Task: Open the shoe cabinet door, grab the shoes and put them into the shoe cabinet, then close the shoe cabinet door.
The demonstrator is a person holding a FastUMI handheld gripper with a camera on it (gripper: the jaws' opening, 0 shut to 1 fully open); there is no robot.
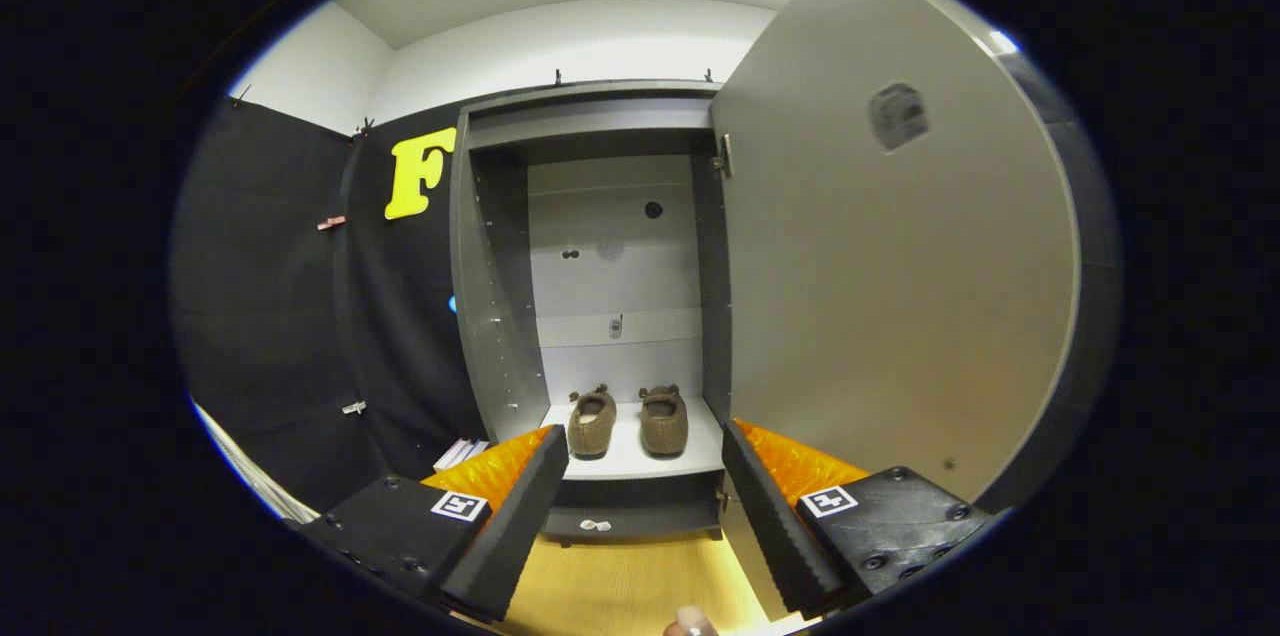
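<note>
A grey shoe cabinet (490, 316) stands ahead with its door (890, 246) swung wide to the right. Two brown slippers, the left one (591, 422) and the right one (663, 419), rest side by side on the cabinet's pale bottom shelf (640, 461), toes pointing inward. My gripper (640, 446) is open, its two fingers spread wide with nothing between them. The slippers lie beyond the fingertips, apart from them. The door's inner face is just to the right of my right finger (765, 516).
A wooden floor (620, 586) runs below the fingers up to the cabinet's base. Black cloth wall (300, 316) stands left of the cabinet. Some white sheets (458, 454) lie on the floor by the cabinet's left foot. A fingertip (690, 624) shows at the bottom.
</note>
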